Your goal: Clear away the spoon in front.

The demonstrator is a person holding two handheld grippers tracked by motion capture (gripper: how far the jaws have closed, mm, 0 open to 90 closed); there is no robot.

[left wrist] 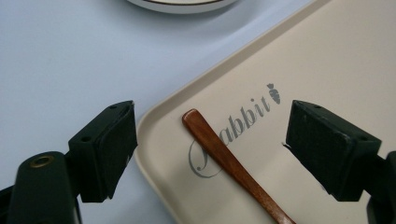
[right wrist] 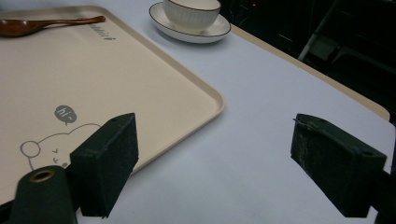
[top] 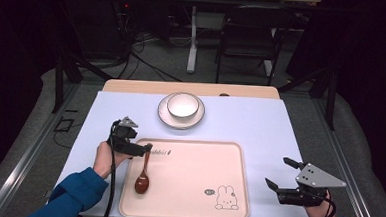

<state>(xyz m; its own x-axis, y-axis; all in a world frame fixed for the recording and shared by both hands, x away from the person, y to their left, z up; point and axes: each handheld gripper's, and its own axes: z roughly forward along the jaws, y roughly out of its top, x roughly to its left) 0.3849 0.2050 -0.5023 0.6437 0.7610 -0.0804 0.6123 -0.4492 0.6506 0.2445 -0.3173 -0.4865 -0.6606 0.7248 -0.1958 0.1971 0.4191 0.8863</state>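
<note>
A brown wooden spoon (top: 143,178) lies in the left part of the beige tray (top: 192,173), bowl end toward me. My left gripper (top: 144,148) hovers open over the spoon's handle end at the tray's far left corner. In the left gripper view the handle (left wrist: 233,168) lies on the tray (left wrist: 327,56) between the spread jaws of that gripper (left wrist: 212,123), untouched. My right gripper (top: 279,172) stands open and empty over the table, just right of the tray. From the right gripper (right wrist: 215,135) the view takes in the tray's corner (right wrist: 140,70) and the spoon (right wrist: 42,24) beyond.
A white bowl (top: 183,106) sits on a saucer (top: 180,122) at the back middle of the pale blue table (top: 260,127); the bowl (right wrist: 191,9) also appears in the right gripper view. A rabbit drawing (top: 226,198) marks the tray's near right corner. A chair (top: 250,31) stands beyond the table.
</note>
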